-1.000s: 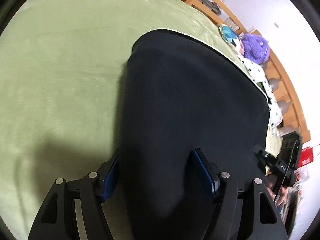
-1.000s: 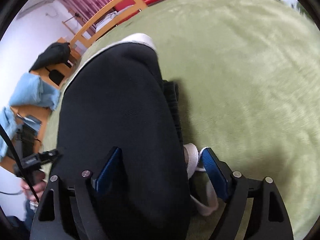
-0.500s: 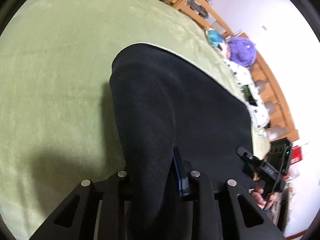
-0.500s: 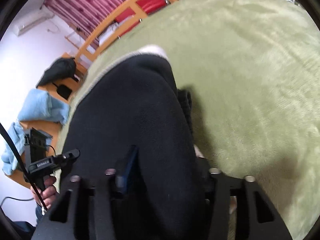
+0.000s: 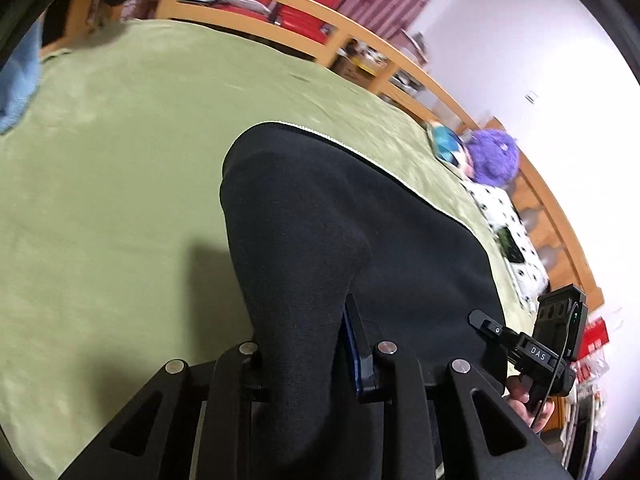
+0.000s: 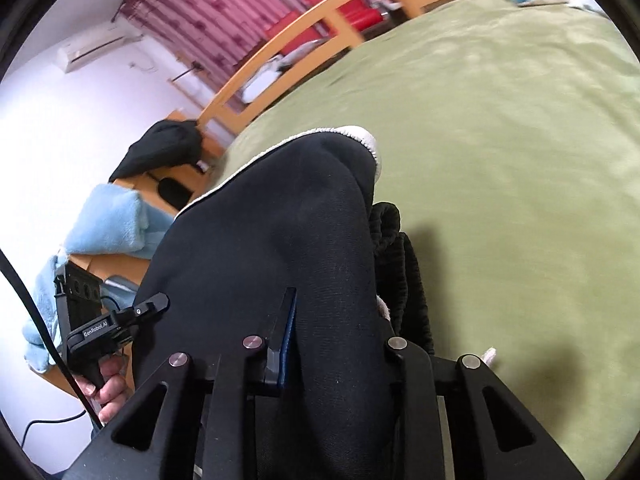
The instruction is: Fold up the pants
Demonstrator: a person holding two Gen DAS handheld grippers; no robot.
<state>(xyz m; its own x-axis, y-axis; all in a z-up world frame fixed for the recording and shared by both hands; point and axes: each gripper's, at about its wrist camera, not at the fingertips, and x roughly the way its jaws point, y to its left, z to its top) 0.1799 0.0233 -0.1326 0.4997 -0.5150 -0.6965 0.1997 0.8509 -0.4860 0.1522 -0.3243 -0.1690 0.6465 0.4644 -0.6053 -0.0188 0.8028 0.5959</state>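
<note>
In the left wrist view, the left gripper (image 5: 304, 344) has its jaws closed tight on a bunch of the black pants (image 5: 340, 216), the cloth squeezed into a narrow ridge between them. The pants lie spread across the green bed (image 5: 112, 184), with a thin white edge showing along their far side. The near end rises off the bed into the gripper, which suggests this corner is pinched so it can be carried over the rest of the garment as a fold. At the right edge of this view the right gripper (image 5: 532, 350) appears, held in a hand (image 5: 528, 400) at the other near corner.

In the right wrist view, the right gripper (image 6: 332, 336) is likewise clamped on the pants (image 6: 260, 248), its jaws nearly together with the cloth pressed between them. A ribbed black cuff or waistband (image 6: 400, 264) bunches just to the right of the grip, and a pale cord end (image 6: 489, 354) lies by the right jaw. The white edge curves around the far end. The left gripper (image 6: 116, 322) shows at the left, held in a hand (image 6: 108, 388). Holding both near corners at once likely keeps the edge straight and level, so the fold would land evenly rather than skewed.
</note>
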